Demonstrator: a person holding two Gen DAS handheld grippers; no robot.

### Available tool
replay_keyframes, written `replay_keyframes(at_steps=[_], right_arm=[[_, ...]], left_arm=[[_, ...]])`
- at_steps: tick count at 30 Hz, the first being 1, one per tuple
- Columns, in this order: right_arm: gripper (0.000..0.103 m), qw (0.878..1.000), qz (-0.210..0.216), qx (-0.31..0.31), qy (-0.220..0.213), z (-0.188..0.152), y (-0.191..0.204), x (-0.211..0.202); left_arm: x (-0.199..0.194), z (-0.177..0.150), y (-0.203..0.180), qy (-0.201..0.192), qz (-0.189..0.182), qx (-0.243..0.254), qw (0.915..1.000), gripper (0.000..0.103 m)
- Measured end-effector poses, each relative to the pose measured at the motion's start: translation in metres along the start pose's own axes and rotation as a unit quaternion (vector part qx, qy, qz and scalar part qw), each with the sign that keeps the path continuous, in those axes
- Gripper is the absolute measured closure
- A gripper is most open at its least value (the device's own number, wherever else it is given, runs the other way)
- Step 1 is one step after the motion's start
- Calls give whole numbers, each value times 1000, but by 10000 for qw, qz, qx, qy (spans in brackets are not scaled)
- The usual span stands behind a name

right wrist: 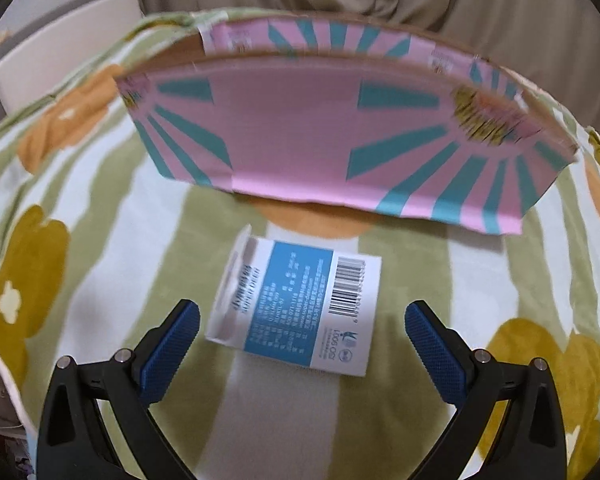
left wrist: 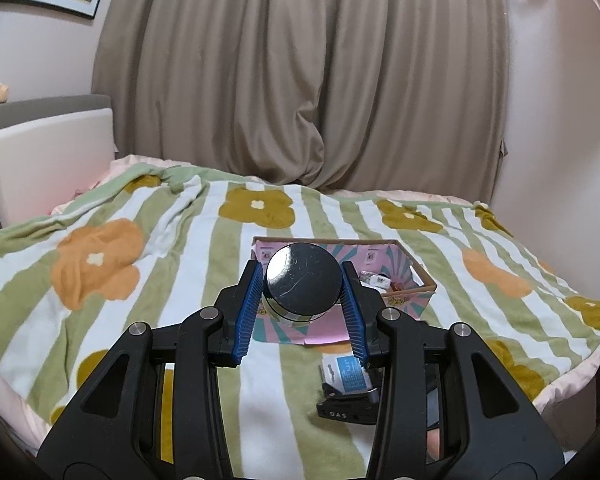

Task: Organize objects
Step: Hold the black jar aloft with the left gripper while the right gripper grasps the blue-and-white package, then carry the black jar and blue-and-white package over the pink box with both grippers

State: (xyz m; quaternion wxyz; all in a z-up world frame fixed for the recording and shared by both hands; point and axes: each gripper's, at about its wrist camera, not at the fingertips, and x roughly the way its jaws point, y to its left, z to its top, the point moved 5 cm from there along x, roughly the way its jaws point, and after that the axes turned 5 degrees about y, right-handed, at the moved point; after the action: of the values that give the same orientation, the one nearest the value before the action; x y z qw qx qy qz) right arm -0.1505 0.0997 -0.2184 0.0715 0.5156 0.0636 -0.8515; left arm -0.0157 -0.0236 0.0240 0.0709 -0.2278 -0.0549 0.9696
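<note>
Mid-task, we judge: our left gripper pinches a round jar with a shiny black lid between its blue pads, held above the near wall of the box, not yet dropped in. Our right gripper has its jaws spread wide, hovering low over a small white-and-blue carton with a barcode that lies flat on the green-striped floral blanket, just in front of the box; the pads flank it but don't touch. Beyond both sits the open pink cardboard box with teal rays. In the left wrist view its right end already holds a few small items, too small to identify; the rest of the inside is hidden behind the jar. So some sorting looks done; jar and carton remain to go in. Farther back there's only bed, beige curtain and wall.
</note>
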Motion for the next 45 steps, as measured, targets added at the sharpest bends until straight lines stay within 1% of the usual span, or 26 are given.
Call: replay_keyframes(at_steps=[1,4,6,8,15,20,24,27,33,38,45], right_arm=[[1,10000,41,-14,8,0,1,5],[1,9999,-39,-14,97,0,1,12],[2,10000,-28,4,56,1,0,12],[12,10000,78,2,56,0,0,12],[13,9999,144,49,32,0,-3,9],[13,9998,188,85,-67,1,-7,-2],[14,9994,163,76,-312,3,-9,-22],[14,9981,187,161,-556,4,-19,-40],[14,9931,120,297,-1127,17,-26,-87],[14,9853,-29,310,-1680,22,-34,-138],[14,9678,-246,293,-2488,16,-47,-218]], left_arm=[[0,1,0,-5,-3,10,10000,67],[0,1,-3,-27,-12,23,10000,67],[1,0,-5,-9,-15,47,10000,67],[3,-1,-8,21,-31,64,10000,67],[6,-3,-10,80,-86,48,9999,67],[7,-5,-10,91,-88,22,9999,67],[9,-7,-10,115,-79,3,9999,67],[10,-7,-10,130,-91,-14,9999,67],[9,-7,-10,72,-108,-42,9999,67],[6,-4,-13,-8,-136,-38,9999,67],[-1,4,-23,-106,-223,0,9997,67]])
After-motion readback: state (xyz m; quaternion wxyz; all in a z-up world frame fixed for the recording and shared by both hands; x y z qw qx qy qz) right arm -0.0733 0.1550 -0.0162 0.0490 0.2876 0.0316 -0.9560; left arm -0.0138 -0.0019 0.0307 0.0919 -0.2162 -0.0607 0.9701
